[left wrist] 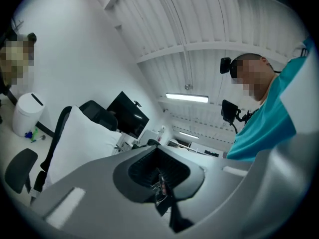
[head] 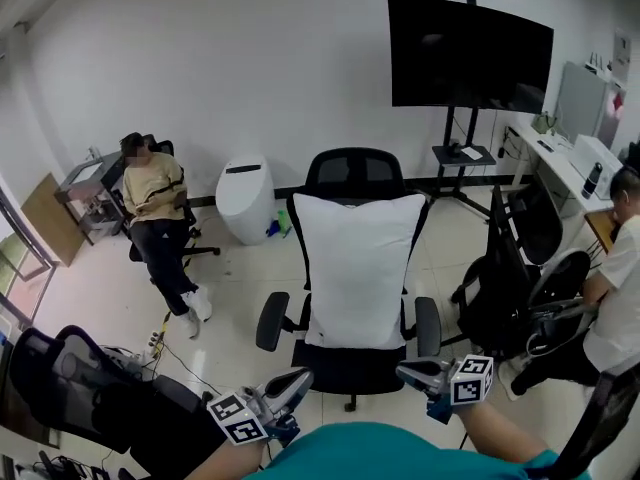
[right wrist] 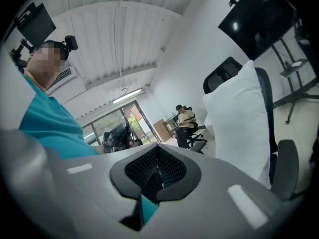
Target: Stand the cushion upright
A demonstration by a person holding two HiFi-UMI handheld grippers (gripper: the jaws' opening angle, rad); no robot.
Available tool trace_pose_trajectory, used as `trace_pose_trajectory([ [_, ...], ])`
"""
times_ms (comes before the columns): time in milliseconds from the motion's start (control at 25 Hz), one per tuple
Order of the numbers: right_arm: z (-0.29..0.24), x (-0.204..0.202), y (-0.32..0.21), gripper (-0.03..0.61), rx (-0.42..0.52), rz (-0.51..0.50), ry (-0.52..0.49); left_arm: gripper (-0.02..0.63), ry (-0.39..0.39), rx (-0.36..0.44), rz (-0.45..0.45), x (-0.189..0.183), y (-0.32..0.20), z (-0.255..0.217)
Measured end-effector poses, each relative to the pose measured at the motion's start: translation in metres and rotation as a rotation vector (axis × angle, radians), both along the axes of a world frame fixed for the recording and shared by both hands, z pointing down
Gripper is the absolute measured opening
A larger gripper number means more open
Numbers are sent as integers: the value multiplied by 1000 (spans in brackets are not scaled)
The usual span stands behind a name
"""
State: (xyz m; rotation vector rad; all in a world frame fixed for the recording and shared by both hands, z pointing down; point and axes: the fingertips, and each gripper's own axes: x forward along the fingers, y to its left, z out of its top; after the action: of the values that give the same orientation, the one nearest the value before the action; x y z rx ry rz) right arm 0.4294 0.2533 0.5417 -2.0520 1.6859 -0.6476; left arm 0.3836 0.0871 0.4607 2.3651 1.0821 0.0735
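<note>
A large white cushion (head: 355, 268) stands upright on the seat of a black office chair (head: 350, 366) and leans against its backrest. It also shows at the left of the left gripper view (left wrist: 79, 138) and at the right of the right gripper view (right wrist: 239, 118). My left gripper (head: 298, 379) hovers in front of the chair's seat, low and to the left, jaws together with nothing between them (left wrist: 159, 169). My right gripper (head: 404, 372) hangs at the seat's front right, also shut and empty (right wrist: 158, 167). Neither gripper touches the cushion.
A person (head: 160, 208) sits in a chair at the far left, next to a white bin (head: 244, 198). A dark screen on a stand (head: 468, 53) is behind. A second black chair (head: 510, 268) and another person (head: 620, 288) are at the right; a third chair (head: 90, 388) is lower left.
</note>
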Motion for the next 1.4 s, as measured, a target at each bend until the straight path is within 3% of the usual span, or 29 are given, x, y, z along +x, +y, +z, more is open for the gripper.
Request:
trace_pose_trajectory([
  [120,2,-49,-4,3,43,79,-45,12,5,5,71,-36,-4,4],
  [400,-25,-145,-23,3,60,179,14,12,-9,20,152,-126,-32,11],
  [680,-61,-220,19,3,54,204,119,12,29,20,186,-206,8,-6],
  [960,-55,-313,99,3,41,161,140,12,15,-48,152,-306,94,1],
  [1120,-51,-363,129,3,25,112,132,12,-35,-55,139,-361,137,10],
  [1400,-54,-428,133,3,26,56,128,12,1,3,65,-425,132,-14],
])
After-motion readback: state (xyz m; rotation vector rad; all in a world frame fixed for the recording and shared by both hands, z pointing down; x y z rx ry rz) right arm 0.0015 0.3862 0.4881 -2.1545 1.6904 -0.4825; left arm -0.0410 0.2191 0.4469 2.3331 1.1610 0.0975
